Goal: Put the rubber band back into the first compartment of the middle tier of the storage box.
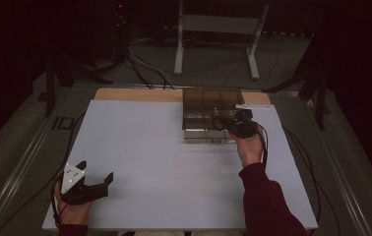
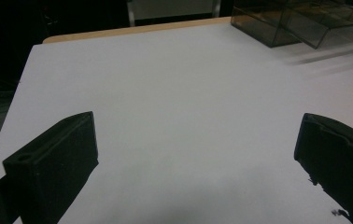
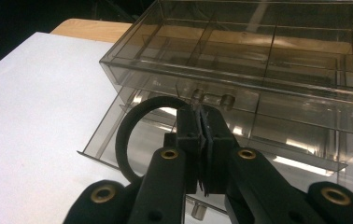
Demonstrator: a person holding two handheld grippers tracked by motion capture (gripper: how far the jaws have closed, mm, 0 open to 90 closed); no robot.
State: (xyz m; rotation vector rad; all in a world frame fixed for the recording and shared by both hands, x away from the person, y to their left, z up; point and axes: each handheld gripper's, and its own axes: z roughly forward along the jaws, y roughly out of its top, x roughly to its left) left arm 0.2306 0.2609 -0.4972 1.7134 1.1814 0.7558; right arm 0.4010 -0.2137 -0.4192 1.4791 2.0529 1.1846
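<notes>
Left gripper (image 1: 95,183): held wide open at the near left of the white table (image 1: 164,162); nothing is held
Right gripper (image 3: 201,122): pinched shut on a black ring (image 3: 129,135) at the far clear box (image 3: 258,60)
Writing: none can be read

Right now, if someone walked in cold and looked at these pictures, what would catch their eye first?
Probably the smoky clear organizer box at the far right of the white table, with its bottom drawer pulled out. The right gripper is shut on a black ring just over that drawer. Near the front left corner, the left gripper rests open on bare table.
</notes>
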